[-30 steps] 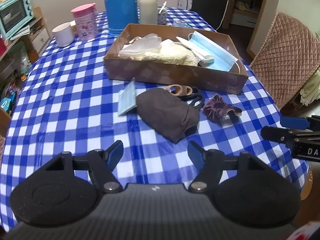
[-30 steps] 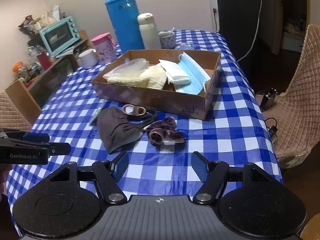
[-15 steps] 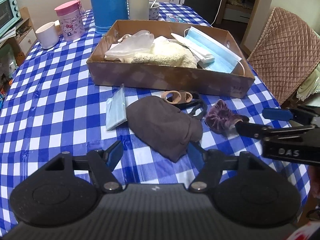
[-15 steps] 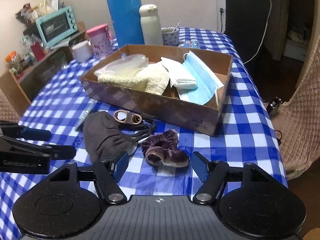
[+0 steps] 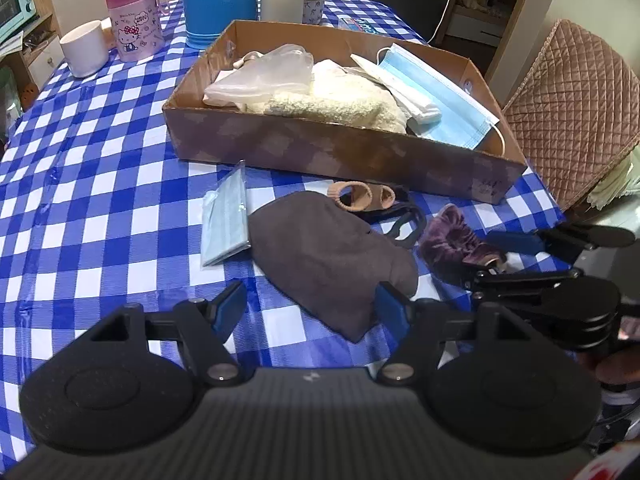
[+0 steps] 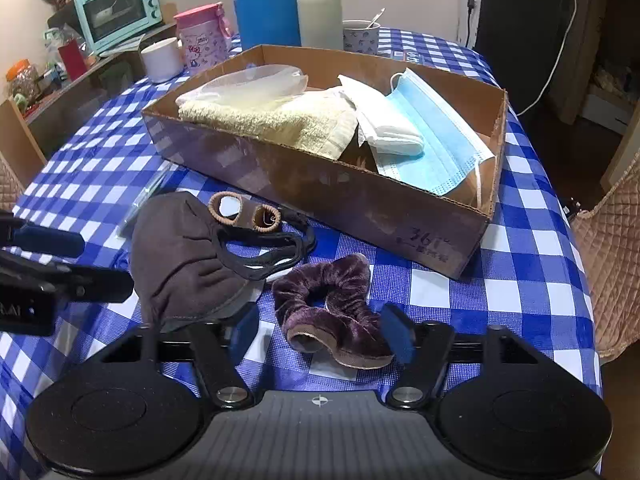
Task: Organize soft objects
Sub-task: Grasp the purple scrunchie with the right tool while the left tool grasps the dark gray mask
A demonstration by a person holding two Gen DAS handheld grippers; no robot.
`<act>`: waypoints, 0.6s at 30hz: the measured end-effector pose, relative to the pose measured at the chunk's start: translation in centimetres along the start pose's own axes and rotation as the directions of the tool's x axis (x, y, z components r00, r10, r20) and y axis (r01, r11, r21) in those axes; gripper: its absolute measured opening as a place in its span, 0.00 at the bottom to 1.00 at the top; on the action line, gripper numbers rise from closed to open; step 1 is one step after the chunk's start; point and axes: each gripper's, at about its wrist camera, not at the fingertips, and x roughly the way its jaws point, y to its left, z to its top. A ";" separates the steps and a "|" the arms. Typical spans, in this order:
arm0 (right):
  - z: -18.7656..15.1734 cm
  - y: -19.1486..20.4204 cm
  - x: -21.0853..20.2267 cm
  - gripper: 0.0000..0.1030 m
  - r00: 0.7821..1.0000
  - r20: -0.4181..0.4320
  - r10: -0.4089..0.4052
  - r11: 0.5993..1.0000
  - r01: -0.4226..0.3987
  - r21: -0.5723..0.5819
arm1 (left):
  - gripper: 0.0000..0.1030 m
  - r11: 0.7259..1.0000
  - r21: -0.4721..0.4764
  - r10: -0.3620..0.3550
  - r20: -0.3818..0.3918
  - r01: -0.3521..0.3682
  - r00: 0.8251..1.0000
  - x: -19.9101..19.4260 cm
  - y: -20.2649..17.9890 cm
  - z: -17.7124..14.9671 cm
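A purple velvet scrunchie (image 6: 328, 304) (image 5: 452, 240) lies on the checked tablecloth in front of the cardboard box (image 6: 360, 200) (image 5: 340, 152). My right gripper (image 6: 320, 328) (image 5: 492, 258) straddles it. Its jaws are closing with the scrunchie between them, and the left pad is still clear of the fabric. A brown cloth mask (image 5: 328, 256) (image 6: 180, 256) lies to the left of the scrunchie. My left gripper (image 5: 310, 306) (image 6: 80, 260) stands open at the mask's near tip. Beige hair ties (image 5: 360, 196) and a wrapped blue mask (image 5: 226, 220) lie beside it.
The box holds a cream towel (image 6: 280, 120), a plastic bag, white tissue and a blue face mask (image 6: 436, 148). Behind it stand a blue thermos (image 5: 218, 0), a white bottle, a pink cup (image 5: 136, 24) and a white mug. A quilted chair (image 5: 572, 100) is at the right.
Both grippers have come forward and down toward the items on the cloth. The right jaws have narrowed around the scrunchie. The left gripper now reaches the brown mask's tip.
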 end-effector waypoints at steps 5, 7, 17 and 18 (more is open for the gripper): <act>-0.3 -0.8 -0.1 0.22 1.000 0.007 0.002 1.000 -0.002 0.021 | 0.67 1.000 0.007 -0.019 0.011 0.019 1.000 0.4 -0.7 0.5; -0.4 -1.2 -0.4 0.19 1.000 0.015 -0.005 0.999 0.005 0.039 | 0.67 1.000 0.006 -0.028 0.008 0.028 1.000 0.7 -1.1 0.7; -1.1 -3.6 -2.1 0.18 1.000 0.022 -0.022 0.990 0.019 0.138 | 0.66 1.000 0.010 -0.026 -0.015 0.026 1.000 4.0 -3.3 1.8; -1.2 -3.7 -2.2 0.18 1.000 0.022 -0.022 0.989 0.018 0.146 | 0.63 1.000 0.018 -0.016 -0.017 0.017 1.000 4.3 -3.5 1.7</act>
